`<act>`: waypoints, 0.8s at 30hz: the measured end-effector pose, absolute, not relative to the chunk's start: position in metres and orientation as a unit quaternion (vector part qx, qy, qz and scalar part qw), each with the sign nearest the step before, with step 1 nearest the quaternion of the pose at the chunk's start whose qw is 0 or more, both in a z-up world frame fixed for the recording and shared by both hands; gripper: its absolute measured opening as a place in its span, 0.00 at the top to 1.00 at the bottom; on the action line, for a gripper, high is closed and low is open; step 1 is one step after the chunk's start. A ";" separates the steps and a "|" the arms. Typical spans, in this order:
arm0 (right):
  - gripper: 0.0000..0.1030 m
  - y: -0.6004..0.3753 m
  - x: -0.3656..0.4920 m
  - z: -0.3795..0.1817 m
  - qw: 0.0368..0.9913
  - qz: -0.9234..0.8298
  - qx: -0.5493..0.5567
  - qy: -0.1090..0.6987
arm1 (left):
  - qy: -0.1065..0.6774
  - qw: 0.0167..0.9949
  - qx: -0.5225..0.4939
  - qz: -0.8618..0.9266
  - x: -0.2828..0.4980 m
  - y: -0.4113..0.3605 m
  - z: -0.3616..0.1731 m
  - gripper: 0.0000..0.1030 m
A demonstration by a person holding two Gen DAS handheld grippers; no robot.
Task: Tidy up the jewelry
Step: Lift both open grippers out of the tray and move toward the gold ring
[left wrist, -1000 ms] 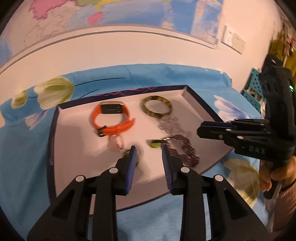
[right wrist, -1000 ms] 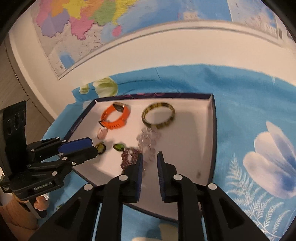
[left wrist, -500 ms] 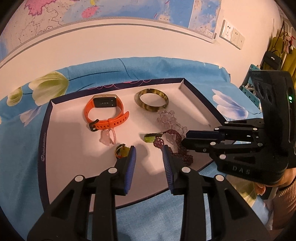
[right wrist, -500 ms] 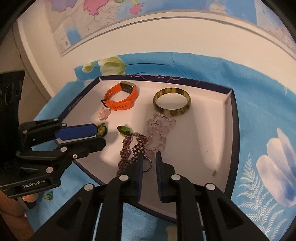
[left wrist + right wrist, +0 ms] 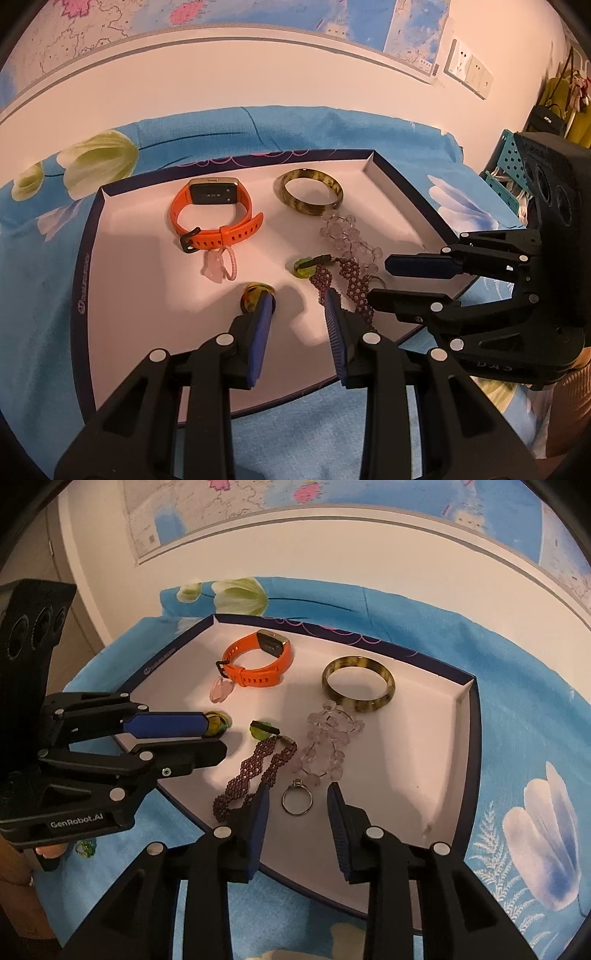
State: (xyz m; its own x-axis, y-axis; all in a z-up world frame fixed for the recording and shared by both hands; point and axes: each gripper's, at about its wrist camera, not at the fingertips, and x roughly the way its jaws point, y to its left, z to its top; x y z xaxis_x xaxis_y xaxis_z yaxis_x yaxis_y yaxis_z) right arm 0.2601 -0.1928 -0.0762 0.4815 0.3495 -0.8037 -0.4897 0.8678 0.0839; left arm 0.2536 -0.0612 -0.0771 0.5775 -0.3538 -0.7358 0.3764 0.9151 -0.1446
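A white tray with a dark blue rim (image 5: 88,240) (image 5: 469,716) holds the jewelry. In it lie an orange watch (image 5: 212,216) (image 5: 258,661), a tortoiseshell bangle (image 5: 313,195) (image 5: 358,683), a clear bead bracelet (image 5: 349,236) (image 5: 328,738), a purple beaded bracelet (image 5: 351,284) (image 5: 255,771), a pink charm (image 5: 219,264) (image 5: 221,690), a green bead (image 5: 304,267) (image 5: 260,731), an amber ring (image 5: 253,293) (image 5: 216,722) and a silver ring (image 5: 297,799). My left gripper (image 5: 297,301) (image 5: 214,734) is open beside the amber ring. My right gripper (image 5: 297,805) (image 5: 376,280) is open around the silver ring.
The tray sits on a blue floral cloth (image 5: 37,295) (image 5: 517,738). A small green object (image 5: 85,847) lies on the cloth left of the tray. A wall with a map (image 5: 332,513) stands behind. A teal rack (image 5: 506,166) is at the far right.
My right gripper has opened from nearly shut, and the silver ring now lies on the tray between its fingers. Both grippers have moved in over the tray's front edge.
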 end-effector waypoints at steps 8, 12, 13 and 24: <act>0.81 -0.201 0.259 -0.074 0.856 0.248 -0.061 0.450 | 0.408 0.890 0.007 -0.206 0.253 -0.057 -0.075 0.71; 0.75 -0.201 0.264 -0.075 0.851 0.246 -0.062 0.460 | 0.408 0.889 0.009 -0.208 0.251 -0.058 -0.074 0.70; 0.75 -0.200 0.264 -0.075 0.850 0.246 -0.064 0.462 | 0.407 0.890 0.010 -0.207 0.250 -0.057 -0.074 0.70; 1.00 -0.188 0.258 -0.075 0.849 0.263 -0.059 0.455 | 0.396 0.893 0.012 -0.214 0.226 -0.045 -0.067 0.70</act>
